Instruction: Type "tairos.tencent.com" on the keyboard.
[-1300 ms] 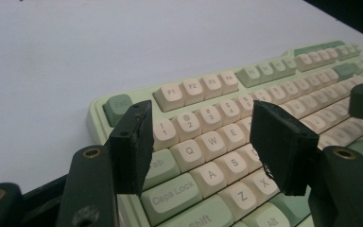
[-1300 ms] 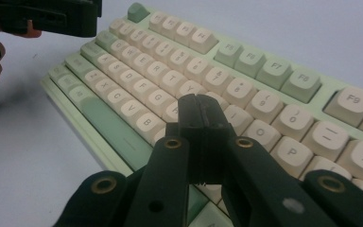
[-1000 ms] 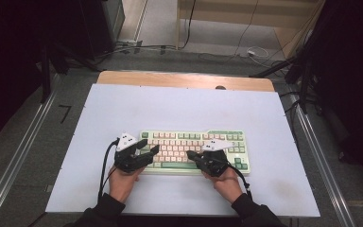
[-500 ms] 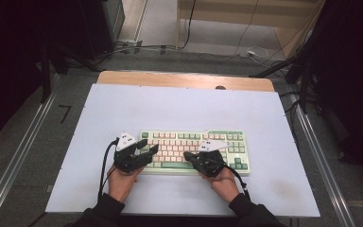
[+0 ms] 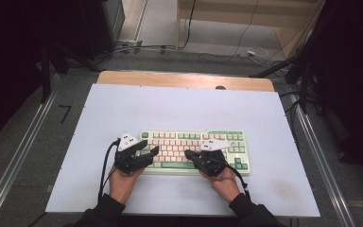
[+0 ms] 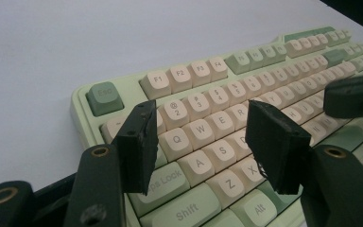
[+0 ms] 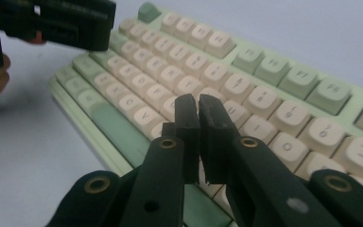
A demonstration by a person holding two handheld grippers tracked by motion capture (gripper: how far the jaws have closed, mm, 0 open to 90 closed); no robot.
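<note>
Looking down, I see the keyboard (image 5: pixel 196 150) lying on the white table (image 5: pixel 179 109), near the edge closest to the person. I have the left gripper (image 5: pixel 152 152) over the left end of the keyboard, its jaws wide apart above the Q, A and Z keys and holding nothing. I have the right gripper (image 5: pixel 189 154) over the middle of the keyboard's front row, its jaws nearly closed, with nothing between them.
</note>
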